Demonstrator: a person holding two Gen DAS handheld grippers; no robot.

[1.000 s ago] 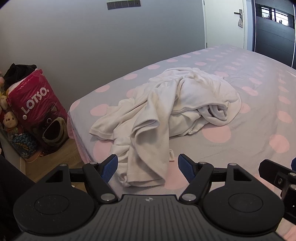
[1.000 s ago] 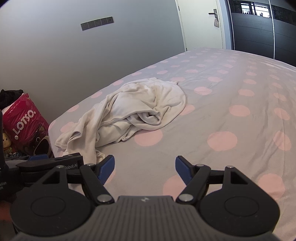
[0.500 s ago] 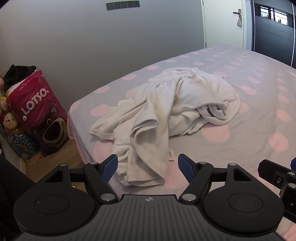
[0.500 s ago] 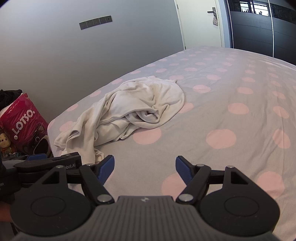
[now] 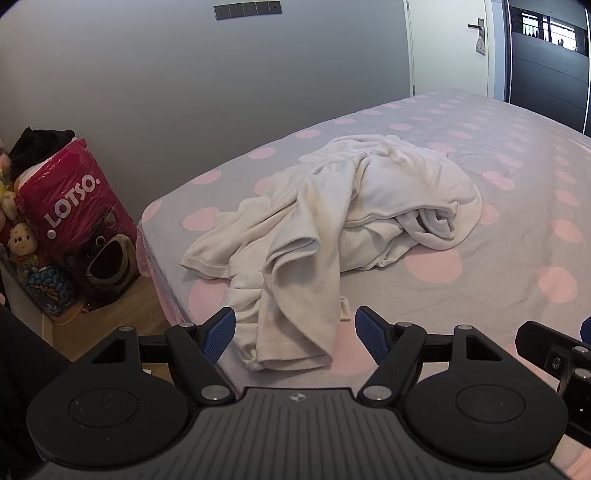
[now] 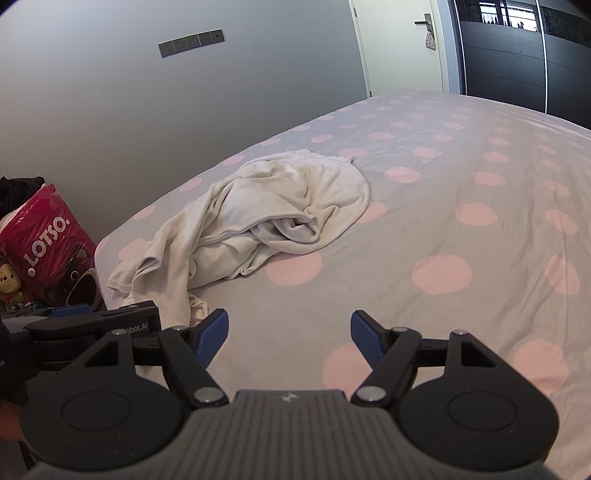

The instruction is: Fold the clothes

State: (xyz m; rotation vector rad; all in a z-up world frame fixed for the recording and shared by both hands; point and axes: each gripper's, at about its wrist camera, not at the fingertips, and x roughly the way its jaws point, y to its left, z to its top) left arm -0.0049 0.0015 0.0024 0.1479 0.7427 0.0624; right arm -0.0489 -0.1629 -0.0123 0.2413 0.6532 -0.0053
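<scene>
Still unfolded, the white garment (image 5: 332, 221) lies in a crumpled heap on the bed (image 5: 517, 221), near the corner closest to the grey wall. Its bulk is bunched into a rounded mound toward the middle of the mattress, with a rolled fold open on the side facing the right wrist camera (image 6: 295, 218). A long, twisted section trails from that mound toward the bed's near edge, ending in a hemmed end that lies flat on the sheet. The sheet is grey with pink polka dots.

The left gripper (image 5: 294, 330) hovers just short of that trailing end, its blue-padded fingers (image 5: 218, 332) spread wide apart and holding nothing; the hem sits between and just beyond them. The right gripper (image 6: 289, 334) is likewise spread wide and empty, aimed over bare sheet to the right of the garment, well apart from the mound. Part of the left gripper's body shows at the lower left of the right wrist view.

Beside the bed, on the wooden floor (image 5: 110, 325), a pink bag printed "LOTSO" (image 5: 74, 221) stands against the wall with dark fabric (image 5: 37, 144) on top, and soft toys (image 5: 24, 240) sit next to it. A row of wall switches (image 5: 247, 10) is mounted high on the wall, and a white door (image 5: 450, 48) with a handle stands at the far right, next to dark panels.
</scene>
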